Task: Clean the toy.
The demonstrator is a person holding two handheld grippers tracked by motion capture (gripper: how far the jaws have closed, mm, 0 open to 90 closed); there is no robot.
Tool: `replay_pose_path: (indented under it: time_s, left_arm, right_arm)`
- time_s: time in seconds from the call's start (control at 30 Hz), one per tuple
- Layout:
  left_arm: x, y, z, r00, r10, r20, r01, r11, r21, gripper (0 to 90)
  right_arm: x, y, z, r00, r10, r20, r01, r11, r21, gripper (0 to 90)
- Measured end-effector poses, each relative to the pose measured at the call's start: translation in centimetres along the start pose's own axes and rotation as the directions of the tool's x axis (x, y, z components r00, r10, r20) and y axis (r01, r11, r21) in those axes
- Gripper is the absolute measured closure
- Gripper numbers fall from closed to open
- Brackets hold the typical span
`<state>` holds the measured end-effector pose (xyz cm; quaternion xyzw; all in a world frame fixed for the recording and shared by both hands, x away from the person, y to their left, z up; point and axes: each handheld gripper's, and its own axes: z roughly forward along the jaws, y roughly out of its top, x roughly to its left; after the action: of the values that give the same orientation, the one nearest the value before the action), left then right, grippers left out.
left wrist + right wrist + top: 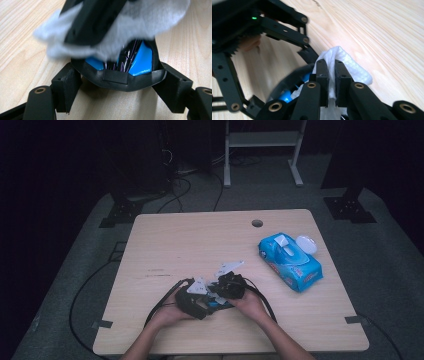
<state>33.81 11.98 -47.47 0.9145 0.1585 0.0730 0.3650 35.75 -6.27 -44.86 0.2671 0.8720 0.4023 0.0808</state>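
Black-and-blue mouse point(130, 62) sits clamped across its sides in our left gripper point(120, 82), low on the table point(190, 245). Our right gripper point(331, 80) pinches a soft wipe point(352, 67) against it. Glossy shell probably slips, so we'd keep gripping the sides.

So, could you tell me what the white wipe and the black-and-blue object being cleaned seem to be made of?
White wipe: soft non-woven cloth or tissue, going by its fuzzy, crumpled edges. Black-and-blue object: probably glossy plastic with a matte black rim, since its blue panels reflect light.
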Motion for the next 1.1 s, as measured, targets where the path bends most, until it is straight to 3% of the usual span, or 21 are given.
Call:
replay_pose_path:
  time_s: [0.1,0.37,0.47,0.57,0.7,0.77,0.87,0.93,1.03,1.1]
  left_arm:
    - [0.0,-0.1,0.0,1.0,0.001,0.002,-0.001,1.0,-0.001,25.7]
    - [0.1,-0.1,0.0,1.0,0.0,0.004,0.0,1.0,-0.004,25.7]
    - [0.1,-0.1,0.0,1.0,-0.001,0.003,0.001,1.0,-0.005,25.7]
    - [0.0,-0.1,0.0,1.0,-0.001,0.001,0.001,1.0,-0.005,25.7]
    - [0.0,-0.1,0.0,1.0,-0.002,-0.001,0.002,1.0,-0.006,25.7]
    - [0.0,-0.1,0.0,1.0,-0.002,0.0,0.002,1.0,-0.006,25.7]
    - [0.1,-0.1,0.0,1.0,0.003,0.003,-0.003,1.0,-0.006,25.7]
    - [0.1,-0.1,0.0,1.0,0.004,0.004,-0.004,1.0,-0.003,25.6]
    - [0.1,-0.2,0.0,1.0,0.001,0.002,-0.001,1.0,-0.006,25.7]
    - [0.1,-0.2,0.0,1.0,0.0,0.001,0.0,1.0,-0.007,25.7]
  right_arm:
    - [-0.6,-0.4,-0.8,0.9996,-0.008,0.027,0.007,1.0,0.018,83.3]
    - [-3.2,-2.2,-2.6,0.9954,0.053,0.08,-0.056,0.998,0.024,83.3]
    - [-3.1,-2.3,-2.9,0.9953,0.053,0.081,-0.055,0.998,0.02,83.3]
    - [-2.0,-2.2,-2.7,0.997,0.071,0.029,-0.071,0.997,-0.022,83.1]
    - [-0.8,-1.8,-2.5,0.9997,0.008,0.024,-0.007,1.0,-0.013,83.0]
    - [-1.4,-2.0,-2.8,0.9994,0.02,0.028,-0.02,1.0,-0.003,83.0]
    - [-2.9,-2.6,-3.2,0.9945,0.062,0.084,-0.065,0.998,0.028,83.1]
    - [-3.3,-3.0,-3.2,0.9929,0.098,0.068,-0.099,0.995,0.008,83.1]
    - [-2.9,-2.8,-3.2,0.9942,0.056,0.092,-0.058,0.998,0.022,83.1]
    - [-3.2,-2.9,-3.5,0.9947,0.054,0.088,-0.057,0.998,0.029,83.0]
